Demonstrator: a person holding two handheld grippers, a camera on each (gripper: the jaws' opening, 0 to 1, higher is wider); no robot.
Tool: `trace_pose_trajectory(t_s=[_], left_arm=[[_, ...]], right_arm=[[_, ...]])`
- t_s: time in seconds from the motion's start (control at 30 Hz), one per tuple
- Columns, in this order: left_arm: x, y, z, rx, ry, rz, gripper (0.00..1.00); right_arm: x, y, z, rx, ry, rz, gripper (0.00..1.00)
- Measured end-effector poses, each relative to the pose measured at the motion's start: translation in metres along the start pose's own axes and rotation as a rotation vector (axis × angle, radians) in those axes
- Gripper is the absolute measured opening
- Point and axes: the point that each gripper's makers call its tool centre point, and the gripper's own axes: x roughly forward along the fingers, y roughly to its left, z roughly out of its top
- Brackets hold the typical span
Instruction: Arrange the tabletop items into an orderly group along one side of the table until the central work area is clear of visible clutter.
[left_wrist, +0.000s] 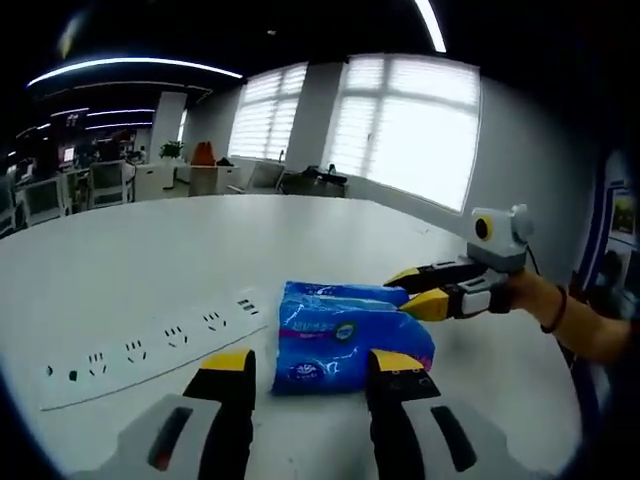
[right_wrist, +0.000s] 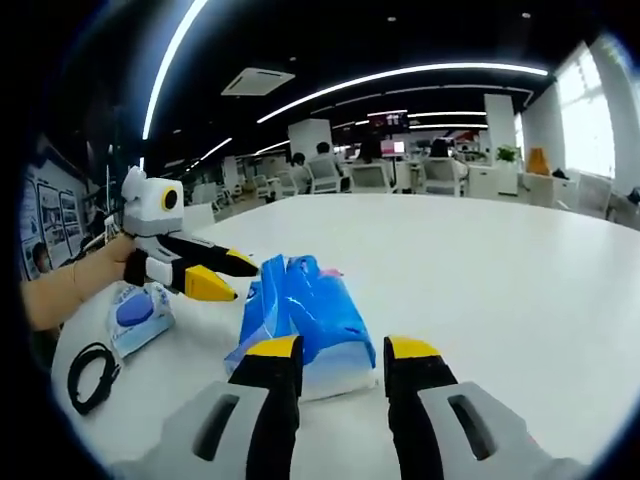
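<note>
The blue plastic tissue pack (left_wrist: 350, 335) is flanked by both released claws, left (left_wrist: 315, 365) and right (right_wrist: 340, 350), ungrasped; closure is judged next.

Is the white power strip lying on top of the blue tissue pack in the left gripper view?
No, the white power strip lies flat on the table to the left of the blue tissue pack, with bare table between them.
</note>
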Motion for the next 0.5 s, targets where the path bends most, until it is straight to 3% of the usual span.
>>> trace_pose_trajectory(t_s=[0.5], left_arm=[[0.005,-0.0013,-0.0041,0.004,-0.001,-0.009,0.39]], right_arm=[[0.0042,-0.0006,-0.0053,-0.002,0.015,0.001,0.3]])
